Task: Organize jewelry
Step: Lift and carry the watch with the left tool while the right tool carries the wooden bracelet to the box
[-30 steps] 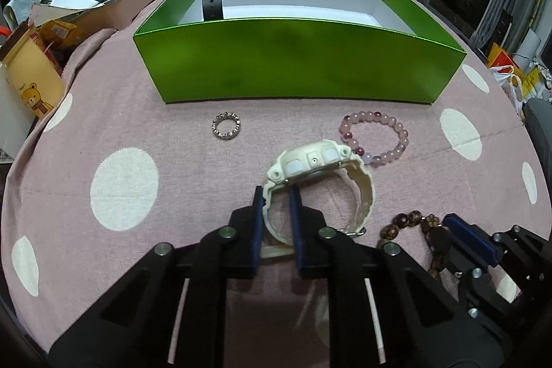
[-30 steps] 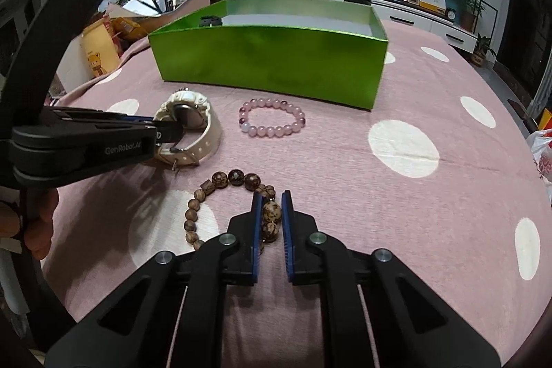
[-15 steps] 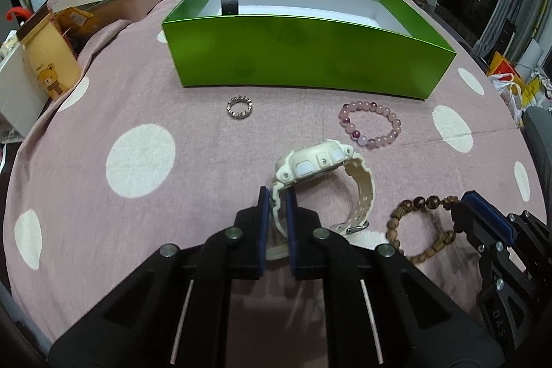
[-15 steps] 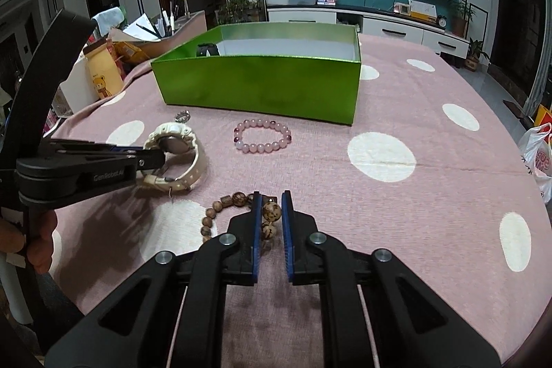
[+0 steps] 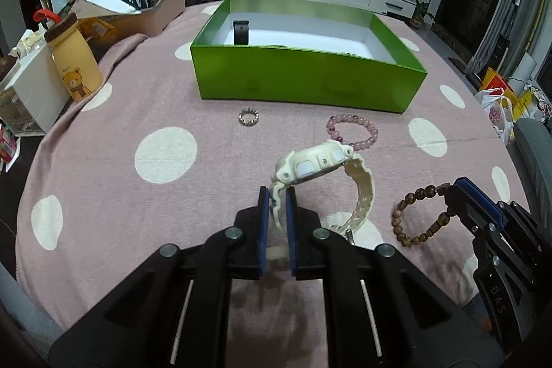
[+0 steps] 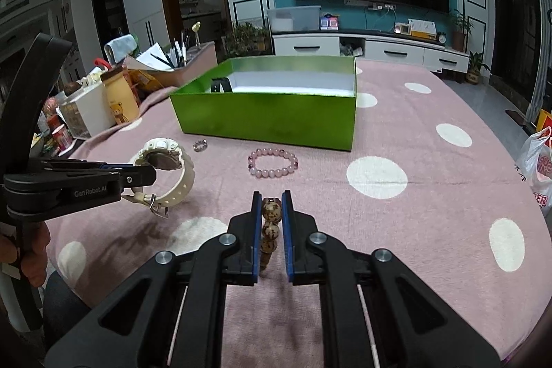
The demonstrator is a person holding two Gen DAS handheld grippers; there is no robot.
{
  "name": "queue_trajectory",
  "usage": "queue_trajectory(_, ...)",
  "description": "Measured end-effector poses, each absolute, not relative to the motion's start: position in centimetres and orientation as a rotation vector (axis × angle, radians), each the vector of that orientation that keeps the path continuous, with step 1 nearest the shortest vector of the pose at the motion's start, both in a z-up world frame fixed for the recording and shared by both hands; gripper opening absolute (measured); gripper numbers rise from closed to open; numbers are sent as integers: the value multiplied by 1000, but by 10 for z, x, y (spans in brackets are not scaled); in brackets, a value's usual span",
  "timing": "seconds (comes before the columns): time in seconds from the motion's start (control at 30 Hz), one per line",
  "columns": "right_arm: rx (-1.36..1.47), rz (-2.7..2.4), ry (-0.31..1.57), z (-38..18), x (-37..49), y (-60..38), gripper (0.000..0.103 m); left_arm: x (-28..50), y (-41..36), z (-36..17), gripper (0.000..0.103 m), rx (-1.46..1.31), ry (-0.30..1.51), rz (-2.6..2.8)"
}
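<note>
Jaws of the left gripper (image 5: 275, 195) are clamped on the strap of the cream watch (image 5: 315, 162), which hangs clear of the counter (image 5: 103, 195) with its case tipped up and its loop sagging to the right of the pads. Beside it, the right gripper (image 6: 270, 195) is pinched on the wooden bead bracelet (image 6: 270, 230); in the right wrist view the beads stand in a short column between the blue pads, and in the left wrist view the rest of the strand droops in an open ring (image 5: 419, 218) below and left of that tool.

Both pieces seem lifted off the pink dotted cloth, so the step in hand is probably the carry to the box.

Further out on the counter lie the pink bead bracelet (image 5: 352, 135) and, to its left, the small ring (image 5: 248, 117), both loose and apart from each other.

Beyond them stands the green box (image 5: 303, 78), open at the top, its long side turned across both tools' line of sight. A dark watch (image 5: 240, 31) already stands at its far left corner. The near wall is the relation that matters: it lies straight ahead of both pairs of jaws and rises between them and the white floor (image 5: 303, 38) inside. The left gripper faces the middle of the wall, the right gripper its right half. Each load likely has to clear that rim before release, and the watch's dangling buckle end could catch on it.
</note>
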State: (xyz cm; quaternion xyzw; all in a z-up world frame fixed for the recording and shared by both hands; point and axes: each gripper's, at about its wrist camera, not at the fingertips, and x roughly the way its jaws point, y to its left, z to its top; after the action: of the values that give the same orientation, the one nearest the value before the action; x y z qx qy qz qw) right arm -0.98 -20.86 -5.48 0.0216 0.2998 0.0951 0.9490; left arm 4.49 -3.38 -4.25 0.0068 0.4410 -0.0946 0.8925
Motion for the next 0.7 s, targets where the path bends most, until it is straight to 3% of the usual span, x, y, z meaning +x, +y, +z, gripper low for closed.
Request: queue_trajectory(0.7, 24, 170, 449, -2, -28, -209, 11, 13, -43, -3, 9, 34, 798, -244)
